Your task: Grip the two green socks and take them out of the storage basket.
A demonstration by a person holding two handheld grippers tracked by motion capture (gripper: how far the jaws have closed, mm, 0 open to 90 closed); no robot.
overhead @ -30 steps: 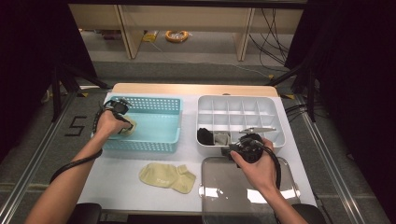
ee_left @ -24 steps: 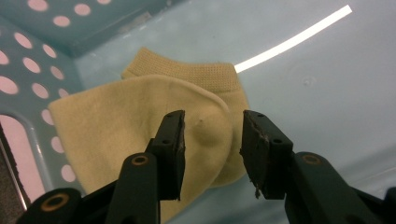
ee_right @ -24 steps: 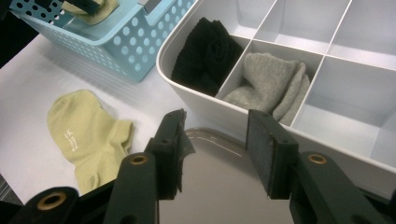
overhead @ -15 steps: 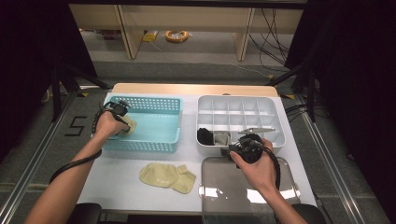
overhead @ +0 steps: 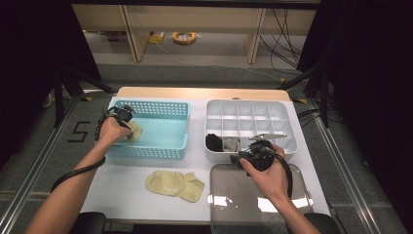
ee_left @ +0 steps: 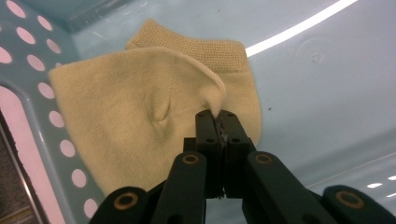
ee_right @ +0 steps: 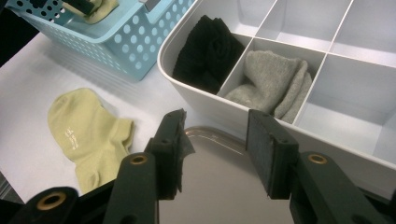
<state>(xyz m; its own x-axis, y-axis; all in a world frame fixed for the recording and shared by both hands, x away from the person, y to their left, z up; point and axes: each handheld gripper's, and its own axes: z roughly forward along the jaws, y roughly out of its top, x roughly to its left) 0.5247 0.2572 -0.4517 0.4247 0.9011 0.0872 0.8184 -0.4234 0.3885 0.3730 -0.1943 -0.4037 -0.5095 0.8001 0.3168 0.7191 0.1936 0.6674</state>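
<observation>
At the left end of the table [overhead: 146,204], the turquoise perforated basket [overhead: 160,131] stands near the far left corner. The left tool [ee_left: 218,122] reaches into the basket's left end, and its jaws have just been closing; they now stand together, pinching a fold of the pale yellow sock [ee_left: 140,140] between their tips. In the left gripper view that sock lies flat on the basket floor against the perforated side wall, its ribbed cuff pointing away from the tool. From the high view the sock [overhead: 135,132] shows as a small pale patch just beside the person's left hand [overhead: 113,131].

In front of the basket, near the table's front edge and about midway along it, a pair of yellow socks [overhead: 174,184] lies flat on the white surface, touching nothing else.

To the right stands the white divided tray [overhead: 287,114]. Its front-left compartment holds a rolled black sock [ee_right: 208,49] and the compartment beside it a grey sock [ee_right: 275,81]; the other compartments in sight are bare.

At the front right corner lies a clear lid [overhead: 229,195], just in front of the tray. The right tool [ee_right: 215,142] hovers over the lid's far edge with its jaws apart and nothing between them, held by the right hand [overhead: 268,173].
</observation>
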